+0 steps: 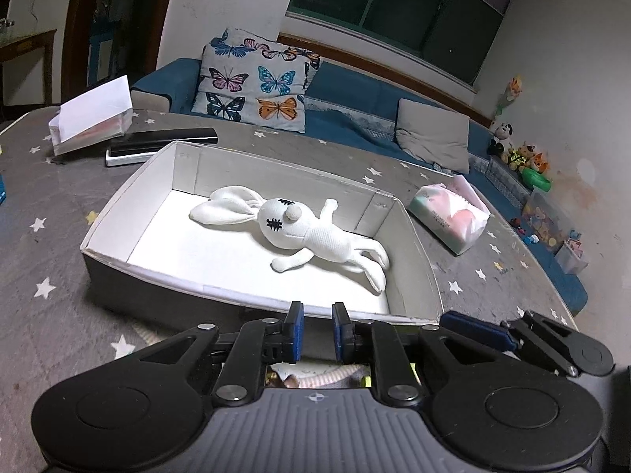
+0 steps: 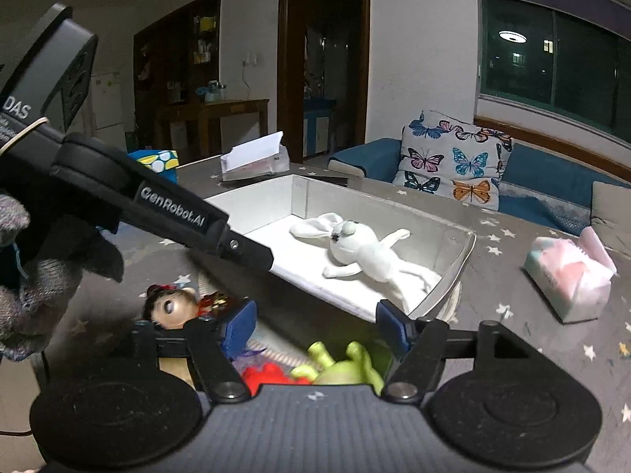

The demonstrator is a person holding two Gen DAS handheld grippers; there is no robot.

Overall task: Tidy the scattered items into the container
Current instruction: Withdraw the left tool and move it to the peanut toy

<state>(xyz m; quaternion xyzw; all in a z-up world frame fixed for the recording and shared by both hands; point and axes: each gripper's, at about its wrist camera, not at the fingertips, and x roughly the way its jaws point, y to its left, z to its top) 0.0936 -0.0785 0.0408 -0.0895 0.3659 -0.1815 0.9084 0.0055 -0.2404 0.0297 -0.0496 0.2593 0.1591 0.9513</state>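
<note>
Lying on its back inside the white box (image 1: 130, 232), the white rabbit (image 1: 311, 232) is the one toy already put away; its ears point toward ten o'clock and its legs toward four o'clock in the left wrist view. The box sits on the grey star-patterned desk (image 1: 47, 213), and its floor around the rabbit has plenty of room.

Outside the box, just short of its near wall in the right wrist view, several toys are still loose: a doll with dark hair (image 2: 169, 307) at nine o'clock of the right hand-held gripper (image 2: 315, 325), a red toy (image 2: 264, 376) and a green toy (image 2: 343, 366) directly beneath it. So the task looks early to midway, and the step in hand seems to be picking the next toy.

The right hand-held gripper is spread wide, its blue pads (image 2: 240, 327) hanging above the green and red toys without touching them. The left hand-held gripper (image 1: 317, 333) has its pads drawn near each other with a narrow gap, holding nothing, poised just before the box's near wall. A glimpse of a toy shows beneath it, too hidden to name.

The next move likely calls for lowering the right one straight down over the green toy, closing on its body rather than a limb, then lifting clear of the near wall toward twelve o'clock and releasing beside the rabbit. A tissue pack (image 1: 449, 216) lies at three o'clock of the box, well apart from the toys.
</note>
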